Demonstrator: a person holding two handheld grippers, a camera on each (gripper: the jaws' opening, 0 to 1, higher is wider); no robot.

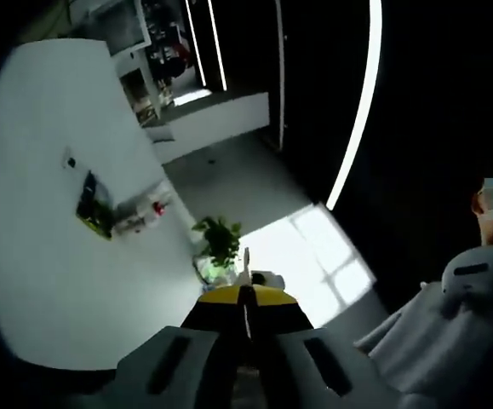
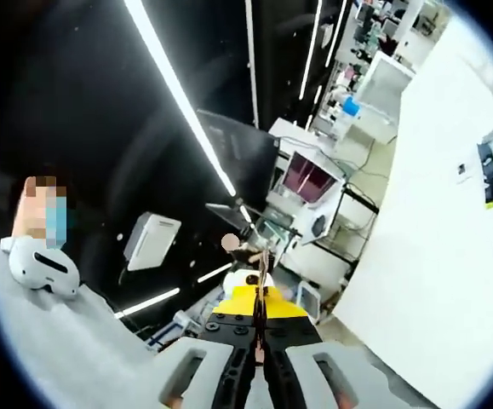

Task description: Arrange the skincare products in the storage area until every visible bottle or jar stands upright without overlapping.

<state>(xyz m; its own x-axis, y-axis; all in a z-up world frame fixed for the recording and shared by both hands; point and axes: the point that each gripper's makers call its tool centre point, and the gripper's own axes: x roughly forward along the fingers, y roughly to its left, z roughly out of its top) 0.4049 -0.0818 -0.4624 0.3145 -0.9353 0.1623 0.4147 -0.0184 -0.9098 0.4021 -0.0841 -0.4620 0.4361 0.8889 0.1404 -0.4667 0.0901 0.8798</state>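
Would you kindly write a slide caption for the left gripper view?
Left gripper, jaws shut, pointing past a white wall toward a potted plant and a sunlit window.

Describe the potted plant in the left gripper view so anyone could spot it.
Find the big white wall. Where it ends beside the bright window, just beyond the tips of the shut left tongs, sits the plant: the one leafy green thing there.

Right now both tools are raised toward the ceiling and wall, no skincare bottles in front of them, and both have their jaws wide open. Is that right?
Not quite: the jaws are closed, not wide open. The left tool in the left gripper view and the right tool in the right gripper view each show yellow-tipped jaws pressed together, holding nothing. The rest stands.
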